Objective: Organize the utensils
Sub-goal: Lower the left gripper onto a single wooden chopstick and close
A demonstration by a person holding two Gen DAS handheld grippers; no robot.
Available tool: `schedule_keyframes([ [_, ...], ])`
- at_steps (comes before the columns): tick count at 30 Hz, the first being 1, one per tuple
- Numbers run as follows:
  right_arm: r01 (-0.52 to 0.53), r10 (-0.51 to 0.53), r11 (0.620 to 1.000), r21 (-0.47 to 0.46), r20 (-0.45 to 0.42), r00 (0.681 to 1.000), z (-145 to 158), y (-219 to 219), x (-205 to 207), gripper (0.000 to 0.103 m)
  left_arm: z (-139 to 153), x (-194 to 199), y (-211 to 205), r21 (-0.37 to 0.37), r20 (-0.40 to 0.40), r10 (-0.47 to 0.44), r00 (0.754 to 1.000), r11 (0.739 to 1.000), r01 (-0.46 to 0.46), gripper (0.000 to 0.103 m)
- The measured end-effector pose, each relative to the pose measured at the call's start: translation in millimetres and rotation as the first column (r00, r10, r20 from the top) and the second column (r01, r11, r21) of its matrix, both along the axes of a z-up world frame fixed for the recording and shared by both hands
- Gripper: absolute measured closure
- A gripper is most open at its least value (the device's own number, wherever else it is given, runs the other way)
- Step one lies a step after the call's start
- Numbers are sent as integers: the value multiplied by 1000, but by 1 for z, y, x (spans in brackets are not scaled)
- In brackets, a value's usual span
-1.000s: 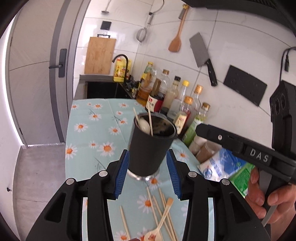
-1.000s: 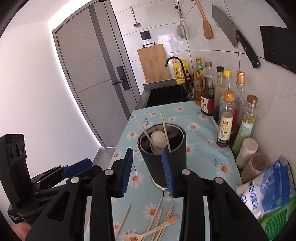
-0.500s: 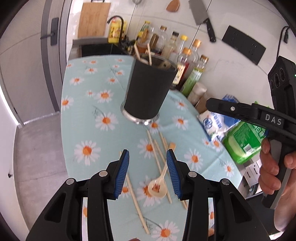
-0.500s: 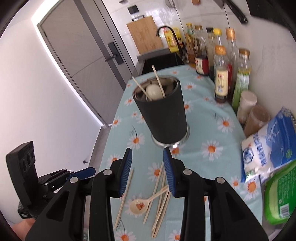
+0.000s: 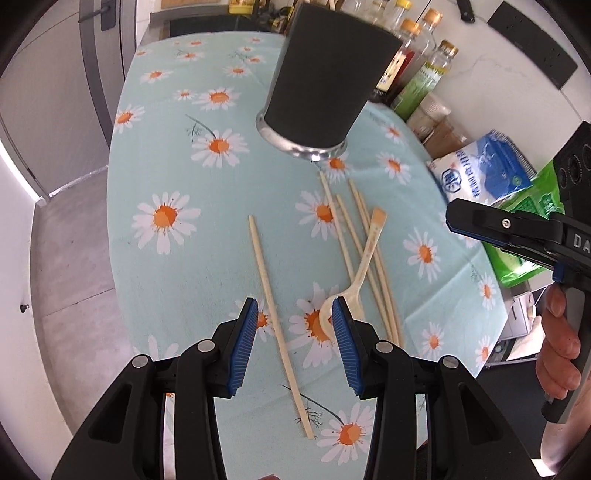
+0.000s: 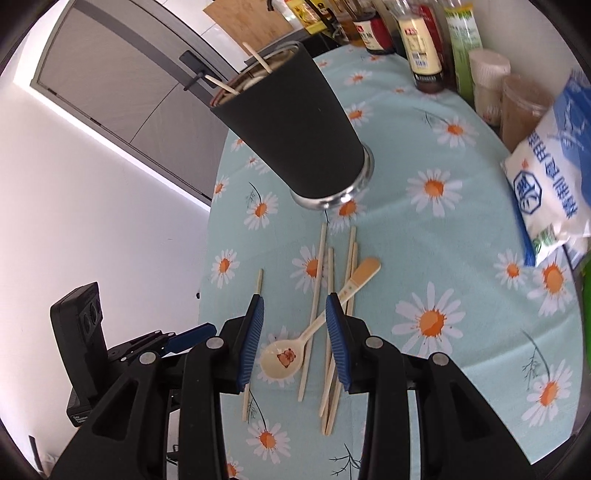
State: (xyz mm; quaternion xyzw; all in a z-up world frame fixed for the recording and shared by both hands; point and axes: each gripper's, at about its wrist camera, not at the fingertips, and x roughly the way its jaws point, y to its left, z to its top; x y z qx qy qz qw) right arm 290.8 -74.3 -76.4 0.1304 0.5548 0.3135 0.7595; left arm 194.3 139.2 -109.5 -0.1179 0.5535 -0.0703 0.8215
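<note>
Open daisy cloth fills the left of the left-wrist frame, free to pass. Centre is cluttered: loose chopsticks and a spoon. The black holder blocks upper centre; bottles and bags wall off the right.

Daisy-print tablecloth under black holder, loose chopsticks, spoon, salt bag.

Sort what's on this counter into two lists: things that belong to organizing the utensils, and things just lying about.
Part of the job:
- black utensil holder
- loose chopsticks
- single chopstick lying apart
- cream spoon

Lying about:
- sauce bottles
- white-and-blue bag
- green packet
- cutting board
</note>
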Motion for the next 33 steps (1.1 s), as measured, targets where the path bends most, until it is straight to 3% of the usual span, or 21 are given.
schedule_keyframes([
  [7, -3, 3, 1000, -7, -58, 998, -16, 5, -3, 67, -17, 20, -6, 42, -115, -17, 993, 999, 22, 65],
  [11, 0, 5, 999, 39, -106, 994, -23, 5, -3, 67, -22, 28, -9, 46, -174, -27, 984, 998, 36, 65],
  [18, 25, -7, 995, 94, -191, 982, -39, 4, -2, 67, -38, 41, -14, 72, -287, -27, 957, 996, 50, 76],
  [24, 45, -14, 993, 112, -264, 964, -59, 6, -2, 67, -42, 44, -15, 99, -310, -4, 951, 994, 36, 84],
  [28, 77, -36, 990, 121, -305, 952, -67, 6, 2, 67, -44, 45, -9, 114, -317, 21, 948, 993, 16, 96],
  [33, 106, -57, 987, 122, -351, 935, -76, 11, 7, 67, -47, 42, 9, 56, -304, 46, 951, 998, -30, 99],
])
